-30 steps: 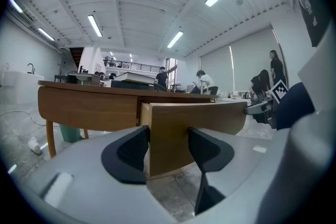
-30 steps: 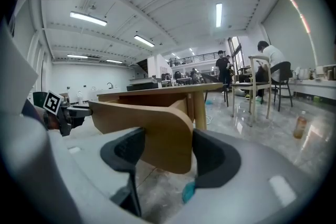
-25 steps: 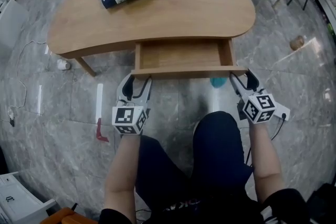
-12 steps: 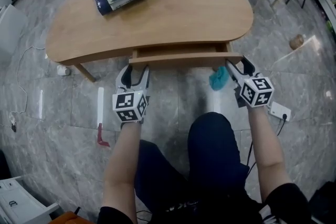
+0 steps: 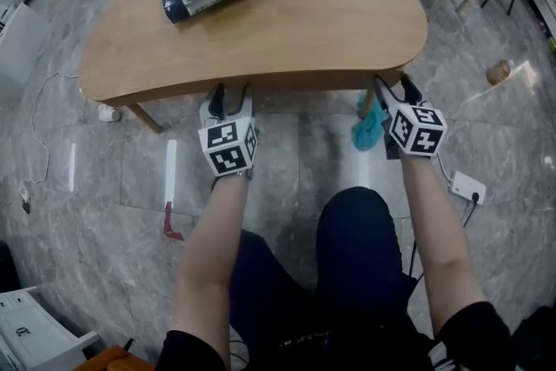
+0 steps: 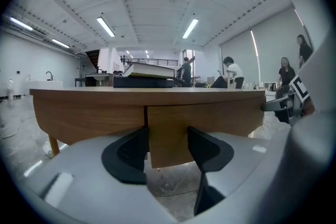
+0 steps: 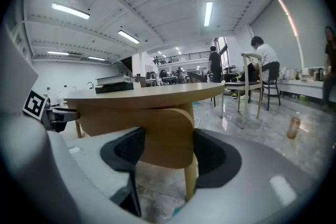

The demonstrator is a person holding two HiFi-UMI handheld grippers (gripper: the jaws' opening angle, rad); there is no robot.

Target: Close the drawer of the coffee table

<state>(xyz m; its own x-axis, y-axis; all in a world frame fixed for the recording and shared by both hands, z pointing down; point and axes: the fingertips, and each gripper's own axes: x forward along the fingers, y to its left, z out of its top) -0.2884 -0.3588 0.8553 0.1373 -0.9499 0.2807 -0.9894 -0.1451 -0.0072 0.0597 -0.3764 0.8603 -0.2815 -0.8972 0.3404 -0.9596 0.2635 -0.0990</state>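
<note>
Left tool (image 6: 167, 141) and right tool (image 7: 168, 145) — jaws apart, clasping nothing, noses at the drawer (image 6: 223, 115) — which sits flush under the counter (image 5: 287, 22); closing looks complete, only backing off left.

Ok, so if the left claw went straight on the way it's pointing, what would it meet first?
The coffee table's drawer front, near its left end, just under the tabletop. It fills the gap between the open jaws of the left claw; they may be touching it, though depth is hard to judge.
</note>
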